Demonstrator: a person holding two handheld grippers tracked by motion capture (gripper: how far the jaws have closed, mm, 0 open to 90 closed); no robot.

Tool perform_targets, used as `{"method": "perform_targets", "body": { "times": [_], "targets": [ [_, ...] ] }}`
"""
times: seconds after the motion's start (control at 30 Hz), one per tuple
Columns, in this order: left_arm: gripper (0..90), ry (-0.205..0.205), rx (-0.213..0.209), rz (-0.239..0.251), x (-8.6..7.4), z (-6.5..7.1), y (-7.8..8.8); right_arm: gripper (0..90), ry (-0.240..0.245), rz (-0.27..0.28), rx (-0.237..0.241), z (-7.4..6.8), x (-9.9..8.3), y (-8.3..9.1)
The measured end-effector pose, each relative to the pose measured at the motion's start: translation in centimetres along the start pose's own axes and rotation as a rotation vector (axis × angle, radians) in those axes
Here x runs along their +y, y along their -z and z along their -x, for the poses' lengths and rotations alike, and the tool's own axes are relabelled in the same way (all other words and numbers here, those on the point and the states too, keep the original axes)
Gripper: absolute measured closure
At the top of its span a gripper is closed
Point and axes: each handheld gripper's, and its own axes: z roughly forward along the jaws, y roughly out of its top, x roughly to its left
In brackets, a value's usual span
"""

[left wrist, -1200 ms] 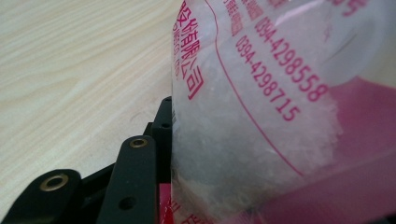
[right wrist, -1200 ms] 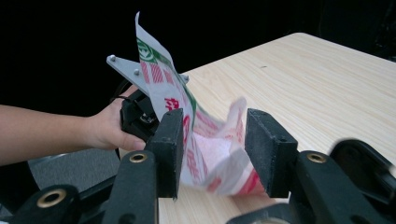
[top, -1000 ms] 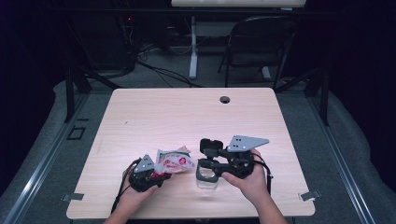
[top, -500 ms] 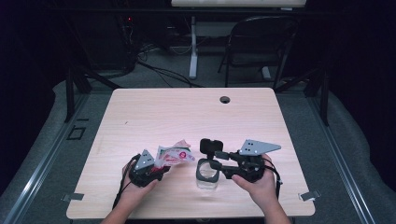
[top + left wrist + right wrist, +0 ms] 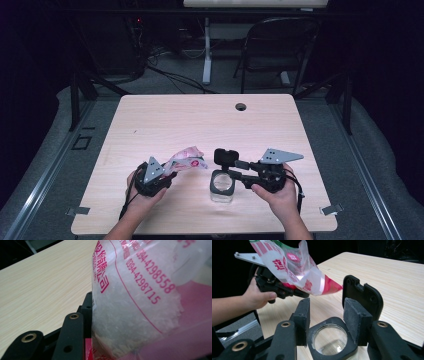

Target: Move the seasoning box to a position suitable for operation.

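Jaws of left gripper (image 5: 165, 172) clenched on red-printed bag (image 5: 140, 297) marked 0394-4298558, right gripper's (image 5: 325, 312) released beside jar (image 5: 329, 340).

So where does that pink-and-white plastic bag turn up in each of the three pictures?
High view: the bag lies left of centre, held by the left hand-held gripper.
Left gripper view: the bag looms close at the right, beside the black jaw.
Right gripper view: the bag hangs upper left, above the glass jar.
Shared landmark: the pale wooden table.
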Motion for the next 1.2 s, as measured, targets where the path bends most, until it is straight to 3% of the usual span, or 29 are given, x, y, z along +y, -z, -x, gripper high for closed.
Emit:
{"method": "perform_targets", "body": {
  "times": [0.37,0.67,1.0,1.2],
  "targets": [
    [61.2,-0.107,0.074,-0.003,0.4,0.9,0.5,50.5,-0.011,-0.024,-0.008,0.1,-0.5,-0.1],
    [61.2,-0.124,0.089,0.002,0.7,1.3,0.7,48.1,-0.014,-0.033,-0.034,0.0,-0.8,0.0],
    [61.3,-0.194,0.169,0.051,3.1,0.8,0.4,49.2,-0.024,0.035,-0.071,0.1,-0.1,1.1],
    [61.3,-0.268,0.209,0.082,4.0,0.1,0.0,48.6,-0.039,0.064,-0.091,0.4,0.1,1.4]
  ]
}}
